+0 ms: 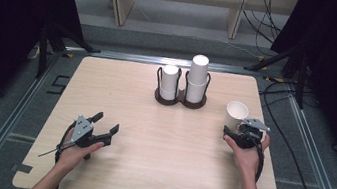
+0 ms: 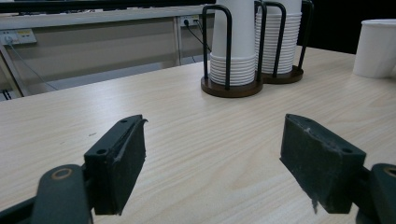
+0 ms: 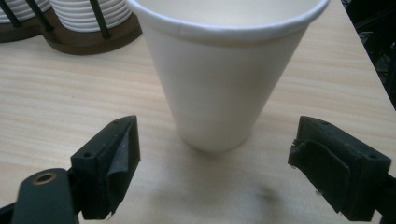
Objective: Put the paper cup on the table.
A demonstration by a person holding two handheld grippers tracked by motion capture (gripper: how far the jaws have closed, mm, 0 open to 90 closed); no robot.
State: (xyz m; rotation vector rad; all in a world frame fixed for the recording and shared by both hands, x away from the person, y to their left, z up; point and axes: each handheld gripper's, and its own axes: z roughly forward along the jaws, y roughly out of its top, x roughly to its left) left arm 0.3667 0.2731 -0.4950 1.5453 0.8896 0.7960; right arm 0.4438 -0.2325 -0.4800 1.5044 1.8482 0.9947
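1. We find a white paper cup (image 1: 235, 115) standing upright, mouth up, on the wooden table (image 1: 146, 162), near its right edge.
2. The right gripper (image 1: 236, 131) sits just beside the cup on the near side. In the right gripper view its jaws stand spread, the cup (image 3: 224, 79) between and just beyond them, untouched by either pad.
3. The left gripper (image 1: 106, 121) rests at the table's left, well apart from the cup, jaws parted and holding nothing.
4. A double cup holder (image 1: 180, 100) stands at the far centre, carrying two stacks of inverted cups, the right stack taller.
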